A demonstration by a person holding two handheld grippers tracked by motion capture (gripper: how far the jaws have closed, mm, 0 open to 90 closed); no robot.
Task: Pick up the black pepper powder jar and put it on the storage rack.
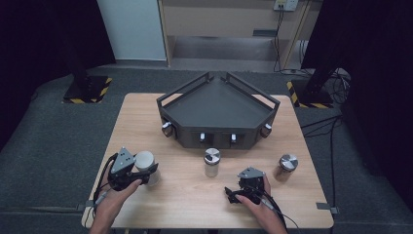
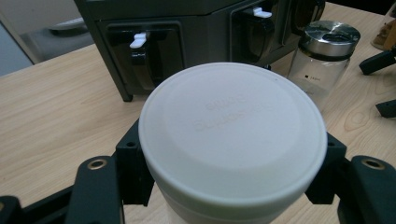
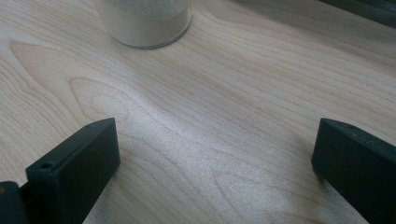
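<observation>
Jaws of the left gripper [image 1: 141, 173] pinch an upright white-lidded jar [image 1: 145, 160] at lower left of the tabletop [image 1: 185, 195], the dark rack [image 1: 216, 105] beyond, while the right gripper [image 3: 212, 154] idles, jaws spread.

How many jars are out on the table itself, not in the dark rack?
3: a white-lidded jar in the left gripper at front left, a metal-lidded jar at centre, and another metal-lidded jar at right. More sit in the rack slots, partly hidden.
</observation>
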